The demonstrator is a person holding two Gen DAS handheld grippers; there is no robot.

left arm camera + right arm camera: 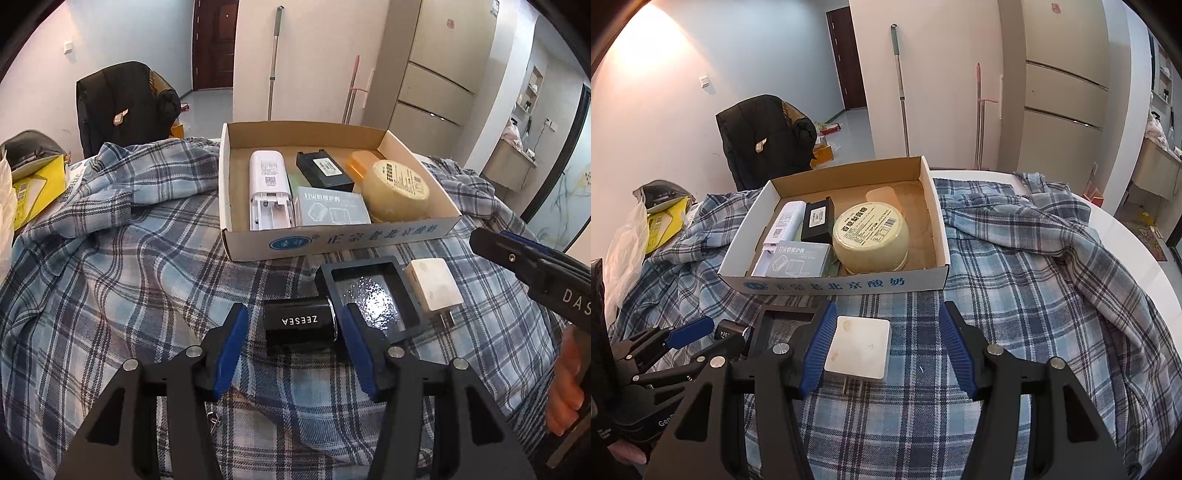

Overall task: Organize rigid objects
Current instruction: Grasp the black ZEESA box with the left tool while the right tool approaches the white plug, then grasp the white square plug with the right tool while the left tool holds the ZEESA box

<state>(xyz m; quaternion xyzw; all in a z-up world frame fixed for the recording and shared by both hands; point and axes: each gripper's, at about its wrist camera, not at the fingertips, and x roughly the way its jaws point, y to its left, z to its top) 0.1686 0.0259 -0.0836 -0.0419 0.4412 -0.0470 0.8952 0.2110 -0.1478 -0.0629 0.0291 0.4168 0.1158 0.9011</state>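
A black ZEESEA cylinder (298,322) lies on the plaid cloth between the fingers of my open left gripper (293,341); the pads do not touch it. A black square frame (369,295) lies just right of it. A white power adapter (858,346) lies between the fingers of my open right gripper (886,343), close to the left pad; it also shows in the left wrist view (433,284). A cardboard box (332,240) behind holds a white device (267,184), a black battery (323,168), a grey booklet (332,206) and a yellow round tub (399,190).
The plaid shirt (1015,295) covers a white round table (1137,240). A yellow box (33,192) and plastic bag (624,251) lie at the left. A chair with a black jacket (764,136) stands behind. The box's right part (919,221) is bare.
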